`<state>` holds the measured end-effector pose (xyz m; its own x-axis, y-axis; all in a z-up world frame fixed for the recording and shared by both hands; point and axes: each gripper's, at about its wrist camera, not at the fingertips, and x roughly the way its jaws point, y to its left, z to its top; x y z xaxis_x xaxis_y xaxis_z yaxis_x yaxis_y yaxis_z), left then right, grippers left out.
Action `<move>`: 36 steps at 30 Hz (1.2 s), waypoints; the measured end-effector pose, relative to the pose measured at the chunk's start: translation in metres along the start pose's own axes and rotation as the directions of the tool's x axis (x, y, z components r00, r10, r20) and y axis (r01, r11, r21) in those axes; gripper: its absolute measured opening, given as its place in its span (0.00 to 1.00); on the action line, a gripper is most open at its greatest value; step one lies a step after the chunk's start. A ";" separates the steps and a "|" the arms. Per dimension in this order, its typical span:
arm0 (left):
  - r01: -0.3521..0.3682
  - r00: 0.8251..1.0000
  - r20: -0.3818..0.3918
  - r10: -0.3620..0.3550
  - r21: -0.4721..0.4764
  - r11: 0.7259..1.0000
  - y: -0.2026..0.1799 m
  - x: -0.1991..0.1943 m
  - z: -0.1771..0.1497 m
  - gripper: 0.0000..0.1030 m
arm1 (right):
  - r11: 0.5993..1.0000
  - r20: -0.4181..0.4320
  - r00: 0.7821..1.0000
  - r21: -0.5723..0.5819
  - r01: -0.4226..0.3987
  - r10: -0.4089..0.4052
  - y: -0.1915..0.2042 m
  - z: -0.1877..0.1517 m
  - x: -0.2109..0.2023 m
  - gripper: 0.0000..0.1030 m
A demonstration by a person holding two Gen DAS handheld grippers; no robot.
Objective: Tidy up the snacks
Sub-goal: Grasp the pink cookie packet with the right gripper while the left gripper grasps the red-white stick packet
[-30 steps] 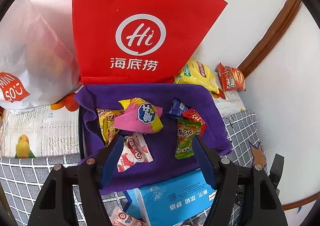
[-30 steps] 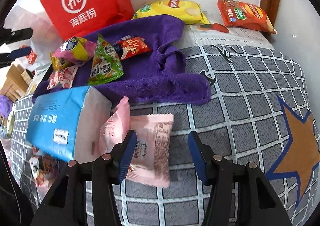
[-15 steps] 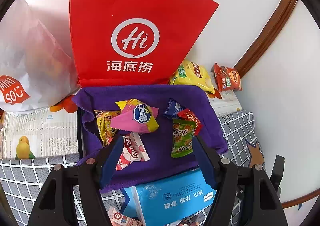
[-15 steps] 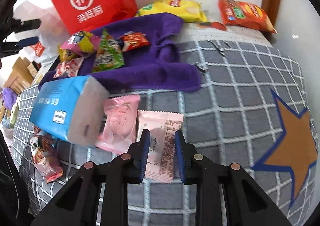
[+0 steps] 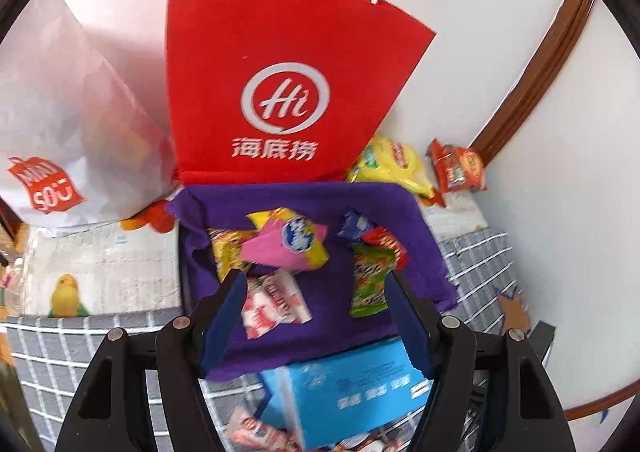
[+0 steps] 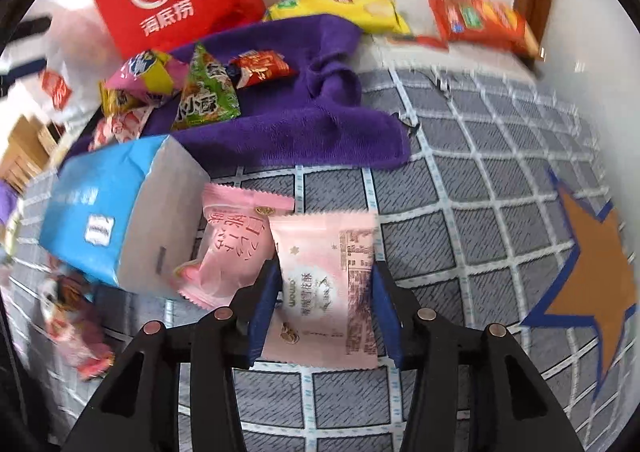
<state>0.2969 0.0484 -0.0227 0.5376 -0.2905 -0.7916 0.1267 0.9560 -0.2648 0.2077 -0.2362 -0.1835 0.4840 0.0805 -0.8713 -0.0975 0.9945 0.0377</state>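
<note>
The pink snack packet (image 6: 326, 284) lies on the checked cloth just in front of the purple towel (image 6: 304, 131), between the right gripper (image 6: 326, 308)'s jaws, which look closed on its sides. It seems light, crinkly, slippery; hold the middle. Only the left view shows the left gripper (image 5: 314, 316) spread, empty.

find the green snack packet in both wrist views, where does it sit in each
Left wrist: the green foil snack packet lies right of centre on the purple towel, just inside the left tongs' right finger.
Right wrist: the same packet is upper left, at the towel's near edge, above the blue tissue box.
Shared landmark: the red paper bag stands behind the towel in both.
</note>
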 end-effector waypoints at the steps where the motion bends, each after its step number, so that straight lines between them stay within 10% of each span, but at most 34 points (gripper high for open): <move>1: -0.020 1.000 -0.003 0.020 0.006 1.000 0.002 -0.002 -0.002 0.67 | 1.000 0.003 1.000 -0.011 0.014 -0.014 0.001 -0.001 0.000 0.41; 26: -0.071 0.978 -0.200 0.054 -0.080 0.994 0.026 0.028 -0.171 0.63 | 0.999 0.139 0.990 0.049 -0.009 0.002 -0.002 -0.047 -0.053 0.36; 36: -0.076 0.976 -0.208 0.056 -0.089 0.993 0.017 0.055 -0.171 0.31 | 0.999 0.121 0.993 0.033 0.003 -0.007 -0.002 -0.070 -0.050 0.36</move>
<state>0.1862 0.0414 -0.1653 0.3586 -0.2385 -0.9025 0.0108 0.9678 -0.2514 0.1230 -0.2472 -0.1744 0.5863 0.0812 -0.8060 -0.0673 0.9964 0.0515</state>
